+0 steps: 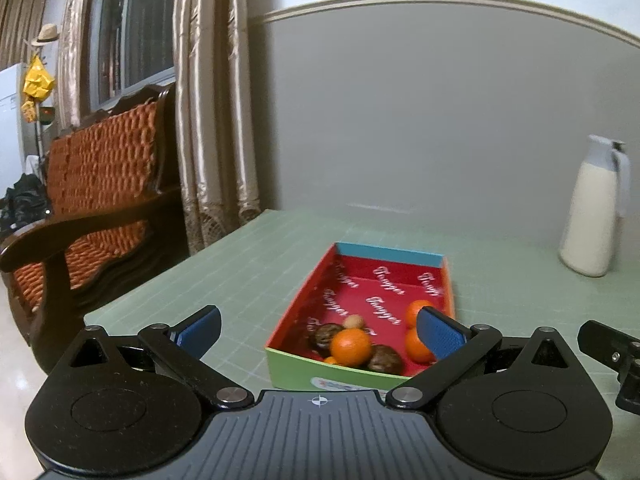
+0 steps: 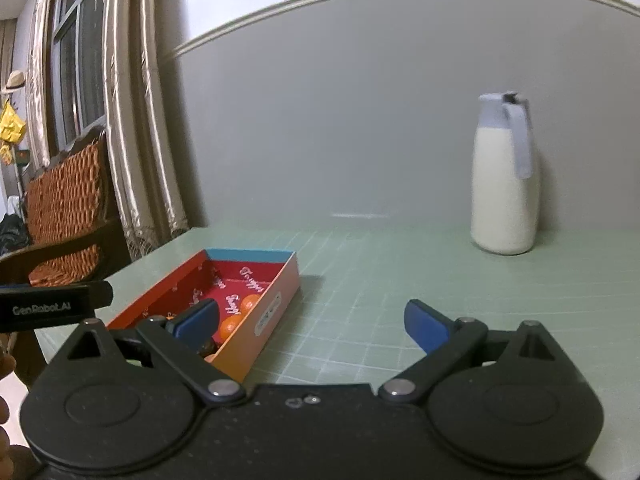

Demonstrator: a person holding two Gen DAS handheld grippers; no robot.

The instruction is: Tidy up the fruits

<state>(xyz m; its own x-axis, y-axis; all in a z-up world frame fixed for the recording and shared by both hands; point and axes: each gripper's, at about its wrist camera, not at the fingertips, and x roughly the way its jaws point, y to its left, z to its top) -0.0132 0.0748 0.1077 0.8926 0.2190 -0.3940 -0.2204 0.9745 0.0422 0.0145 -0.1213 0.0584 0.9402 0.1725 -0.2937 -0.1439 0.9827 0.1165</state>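
Cardboard is the stuff of the shallow rectangular box [image 1: 362, 374], red inside with white lettering, which sits on the pale green gridded desk [image 1: 208, 276] and holds all the fruit in sight. At its near end lie round orange tangerines [image 1: 351, 347], dark brown wrinkled round fruits [image 1: 385, 359] and one small tan fruit [image 1: 354, 322].

I judge the tangerines light and firm, with a dimpled skin that offers some hold; they should be taken across their widest part with gentle pressure, since the peel bruises and a round fruit rolls out of a skewed pinch. The brown fruits look harder-shelled. They are packed touching, so lifting one may nudge its neighbours. The box is thin-walled, light and likely to slide.

Both the left gripper [image 1: 318, 334] and the right gripper [image 2: 312, 324] stand with jaws wide and nothing between them.
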